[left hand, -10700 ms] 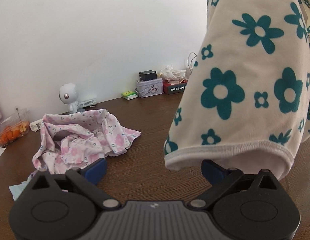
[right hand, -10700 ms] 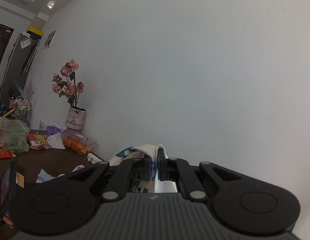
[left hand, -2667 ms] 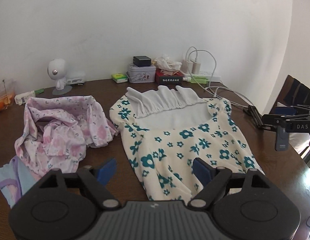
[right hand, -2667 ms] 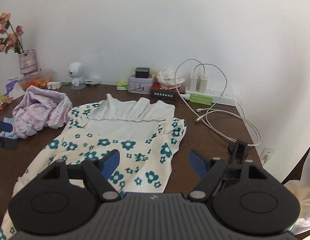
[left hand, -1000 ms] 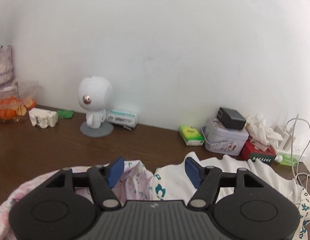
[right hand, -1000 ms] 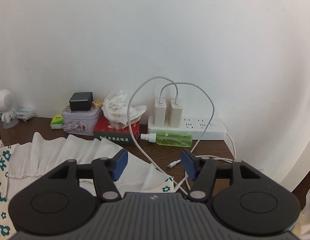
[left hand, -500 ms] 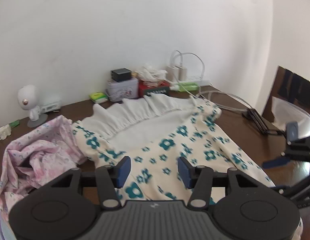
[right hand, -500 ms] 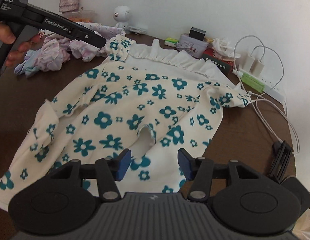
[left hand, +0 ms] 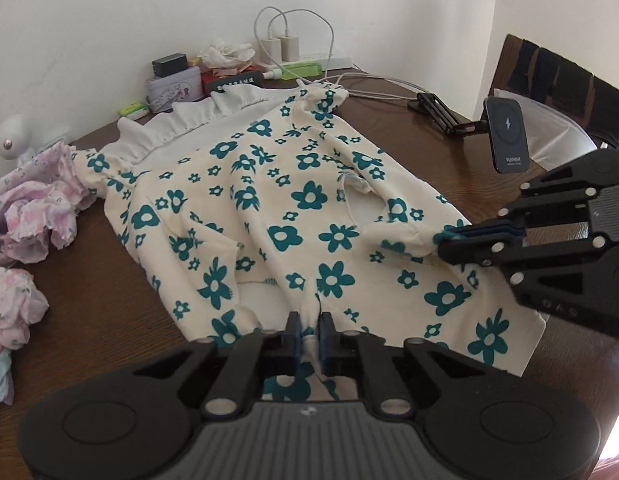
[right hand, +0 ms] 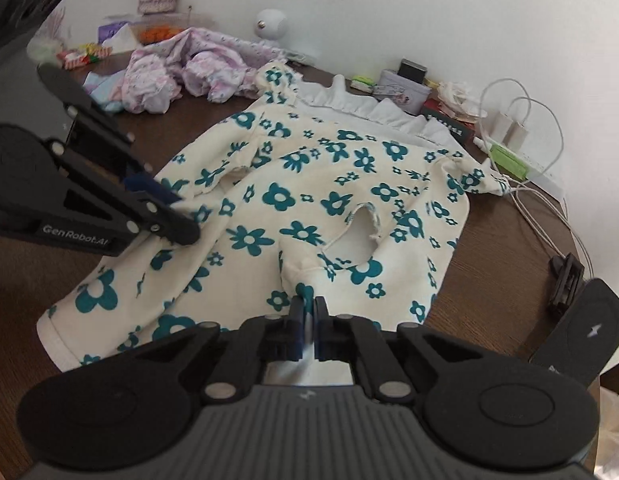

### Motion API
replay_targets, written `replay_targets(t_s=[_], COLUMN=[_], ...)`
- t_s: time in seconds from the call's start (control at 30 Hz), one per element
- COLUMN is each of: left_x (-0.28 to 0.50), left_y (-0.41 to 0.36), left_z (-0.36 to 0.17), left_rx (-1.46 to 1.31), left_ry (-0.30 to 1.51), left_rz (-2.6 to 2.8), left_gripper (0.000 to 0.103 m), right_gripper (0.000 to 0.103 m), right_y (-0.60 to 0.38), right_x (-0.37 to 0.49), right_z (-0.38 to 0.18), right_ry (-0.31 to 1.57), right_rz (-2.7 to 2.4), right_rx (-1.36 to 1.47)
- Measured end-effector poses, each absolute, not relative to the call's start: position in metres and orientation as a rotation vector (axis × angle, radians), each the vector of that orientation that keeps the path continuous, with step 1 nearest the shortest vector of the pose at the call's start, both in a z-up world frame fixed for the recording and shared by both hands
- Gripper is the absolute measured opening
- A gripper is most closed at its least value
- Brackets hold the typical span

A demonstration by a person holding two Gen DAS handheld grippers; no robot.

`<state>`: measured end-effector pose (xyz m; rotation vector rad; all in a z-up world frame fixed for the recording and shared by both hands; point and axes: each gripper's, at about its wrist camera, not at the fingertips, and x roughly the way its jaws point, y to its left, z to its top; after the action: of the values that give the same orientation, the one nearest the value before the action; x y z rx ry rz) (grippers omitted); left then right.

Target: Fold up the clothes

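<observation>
A cream garment with teal flowers [left hand: 269, 200] and a white ruffled edge lies spread on the brown table [left hand: 109, 280]. In the left wrist view my left gripper [left hand: 308, 330] is at the garment's near edge, its jaws closing, with a bunched fold of fabric pinched between the blue pads. My right gripper [left hand: 439, 240] comes in from the right and bites the cloth's right side. In the right wrist view the right gripper [right hand: 308, 320] has its jaws closing on a raised fold of the garment [right hand: 329, 200], and the left gripper [right hand: 189, 232] grips the left side.
A crumpled pink floral garment [left hand: 33, 208] lies left of the cream one. Along the back wall stand a tin box [left hand: 173, 88], tissues, a power strip with white cables [left hand: 309, 24] and a small white figure. A phone stand [left hand: 507, 136] is at the right edge.
Both grippers, open and above the garment half a second ago, have come down onto its near part and closed on folds of fabric.
</observation>
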<state>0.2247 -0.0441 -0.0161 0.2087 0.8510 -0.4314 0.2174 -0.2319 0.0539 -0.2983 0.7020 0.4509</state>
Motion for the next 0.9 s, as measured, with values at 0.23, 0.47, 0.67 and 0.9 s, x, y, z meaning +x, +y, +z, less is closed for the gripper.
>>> replay_targets(t_s=[0.23,0.47,0.67,0.9], left_x=[0.198,0.191,0.237,0.280], left_y=[0.005,0.014,-0.001,-0.025], left_z=[-0.003,0.001,0.002,-0.027], left_rx=[0.149,0.071,0.161,0.297], left_ry=[0.819,0.798,0.787,0.865], left_rz=[-0.357,-0.313,-0.195,-0.157], left_gripper=[0.007,0.055,0.061,0.042], right_gripper=[0.002,0.066,0.068,0.062], right_y=[-0.309,-0.307,-0.279,-0.243], right_x=[0.203,0.189,0.232,0.300], right_z=[0.058,0.054,0.069,0.047], right_ry=[0.790,0.746,0.697,0.822], right_rz=[0.385,0.380,0.354,0.332], right_rx=[0.106,0.118,-0.009,-0.218])
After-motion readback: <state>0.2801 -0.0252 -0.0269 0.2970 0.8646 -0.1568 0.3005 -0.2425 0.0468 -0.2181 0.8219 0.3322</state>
